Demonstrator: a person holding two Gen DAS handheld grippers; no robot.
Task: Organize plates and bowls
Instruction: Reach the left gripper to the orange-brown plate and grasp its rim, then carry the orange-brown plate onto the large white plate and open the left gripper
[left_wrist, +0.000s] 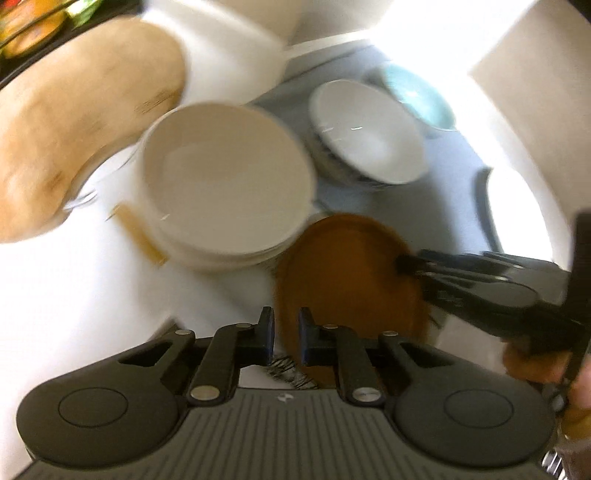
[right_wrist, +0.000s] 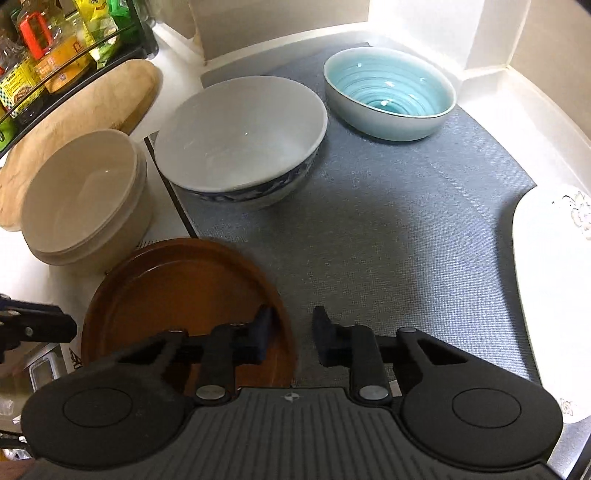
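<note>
We list a round, matte brown plate (right_wrist: 184, 291) with a raised rim, lying half on the grey woven mat (right_wrist: 388, 240) and half on the white surface (left_wrist: 66, 280). Left of it stands a cream bowl stack (right_wrist: 85, 206), smooth and nested; behind, a white bowl (right_wrist: 240, 136) with blue-patterned outside, and a glossy turquoise bowl (right_wrist: 388, 96) with spiral ridges; all appear empty. The right tool (right_wrist: 291, 332) straddles the plate's near rim, fingers apart, not clamped. The left tool (left_wrist: 286, 332) is likewise apart around the plate's edge. Only the right view shows us a white floral plate (right_wrist: 546, 288) and a shelf of bottles (right_wrist: 55, 48); both show a wooden board (left_wrist: 74, 122).
</note>
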